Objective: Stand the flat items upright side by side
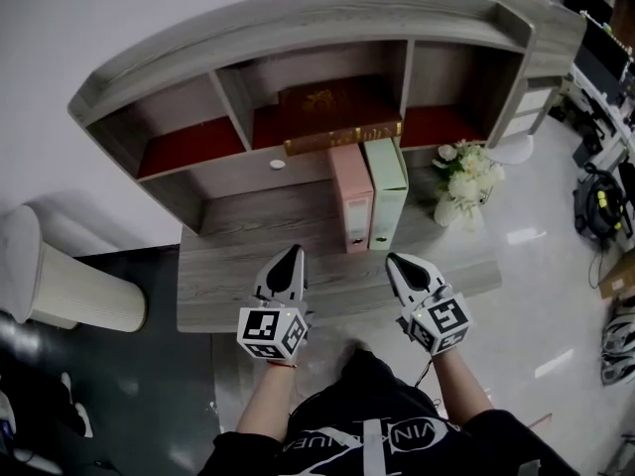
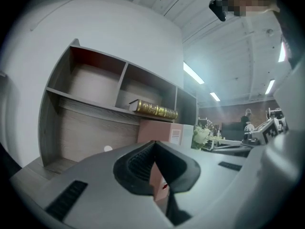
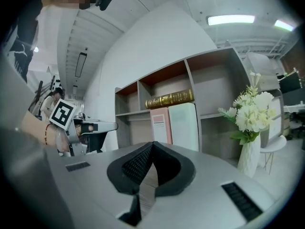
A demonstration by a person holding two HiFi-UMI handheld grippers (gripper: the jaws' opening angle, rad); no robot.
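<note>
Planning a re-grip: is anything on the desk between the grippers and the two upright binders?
Nothing visible. Bare desk lies between the left gripper, the right gripper and the pink binder and green binder; the flower vase stands aside, right.

book (image 1: 342,139) title unreadable, pink binder (image 1: 352,198) label too small, white bin (image 1: 74,286) cropped left

I see pink binder (image 1: 351,206) + pale-green binder (image 1: 387,198) at back edge of desk (image 1: 238,266) | desk + hutch (image 1: 298,23) grey woodgrain, hutch bays lined red | book (image 1: 322,102) dk brown w/ gold ornament, gold spine | flowers (image 1: 466,177) white, desk's right edge | left gripper (image 1: 294,253), right gripper (image 1: 395,260) grey, blk pads, b/w square-marker cubes
</note>
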